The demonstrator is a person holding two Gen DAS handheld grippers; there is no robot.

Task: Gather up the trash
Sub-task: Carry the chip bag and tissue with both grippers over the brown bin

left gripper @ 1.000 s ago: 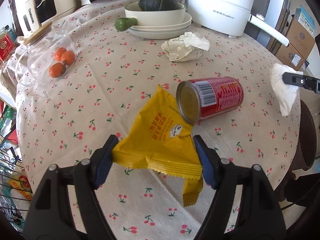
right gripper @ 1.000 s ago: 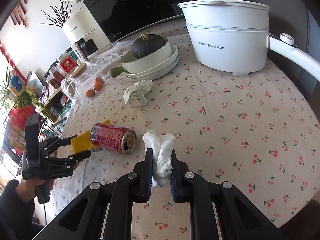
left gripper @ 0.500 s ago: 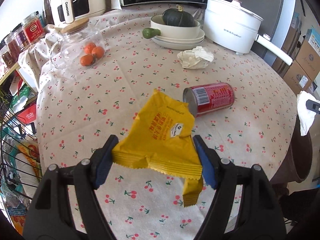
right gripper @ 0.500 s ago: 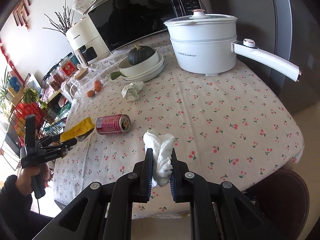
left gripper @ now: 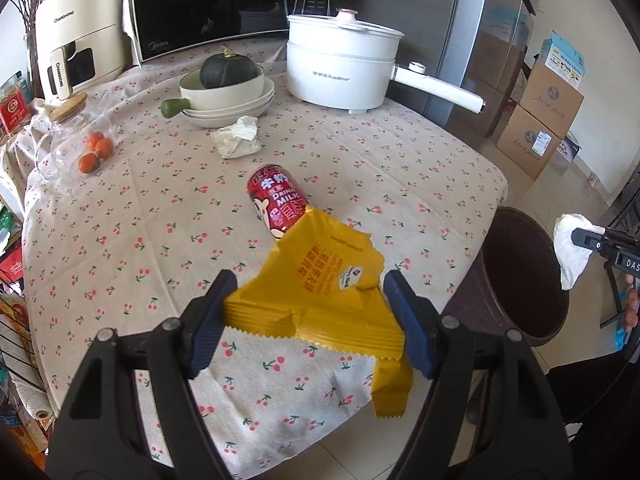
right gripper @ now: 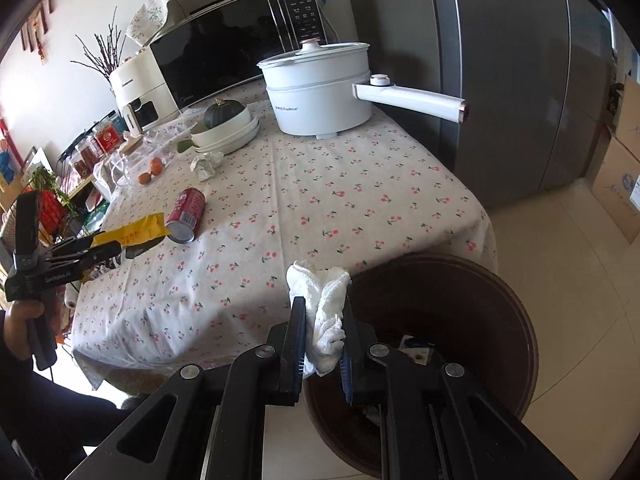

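Observation:
My left gripper (left gripper: 308, 304) is shut on a yellow snack wrapper (left gripper: 320, 284) and holds it above the table's near edge; it also shows in the right wrist view (right gripper: 132, 234). My right gripper (right gripper: 322, 316) is shut on a white crumpled tissue (right gripper: 324, 304), held off the table beside the rim of a dark brown trash bin (right gripper: 516, 312). In the left wrist view the tissue (left gripper: 572, 250) hangs just right of the bin (left gripper: 528, 280). A red drink can (left gripper: 278, 200) lies on its side on the cherry-print tablecloth (left gripper: 160, 216). A crumpled paper ball (left gripper: 238, 138) lies behind it.
A white electric pot (left gripper: 340, 68) with a long handle, a bowl stack holding a dark squash (left gripper: 226, 88), and a glass jar with oranges (left gripper: 76, 140) stand at the back. A microwave (left gripper: 216, 4) and fridge (right gripper: 520, 80) are behind. Cardboard boxes (left gripper: 540, 120) sit on the floor.
Both grippers have pulled back from the table with their loads. The right gripper carried the tissue off the table's edge to the bin. The left swung toward the bin side.

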